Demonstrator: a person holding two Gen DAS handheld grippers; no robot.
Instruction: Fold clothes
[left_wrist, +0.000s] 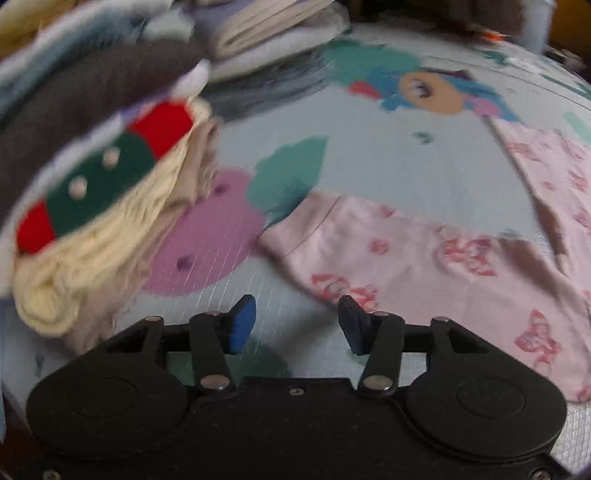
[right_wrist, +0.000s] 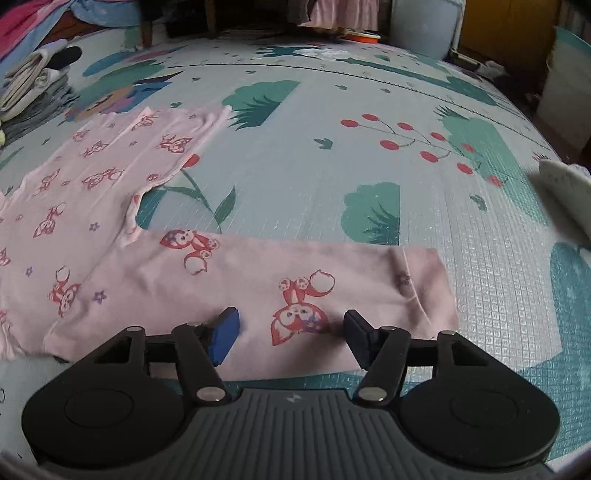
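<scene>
A pink long-sleeved top with red fox prints (right_wrist: 92, 206) lies flat on a patterned play mat (right_wrist: 332, 177). Its right sleeve (right_wrist: 295, 291) stretches out sideways. My right gripper (right_wrist: 291, 334) is open and empty, low over the middle of that sleeve. In the left wrist view the other sleeve (left_wrist: 424, 266) lies with its cuff toward the left. My left gripper (left_wrist: 297, 321) is open and empty, just in front of that cuff end, over the mat (left_wrist: 369, 166).
A pile of folded knitwear, cream with red and green patches (left_wrist: 103, 192), lies left of the left gripper, with brown and grey clothes behind. Folded clothes (right_wrist: 33, 77) sit at far left. A white cloth (right_wrist: 569, 192) lies at the right edge. Furniture stands beyond the mat.
</scene>
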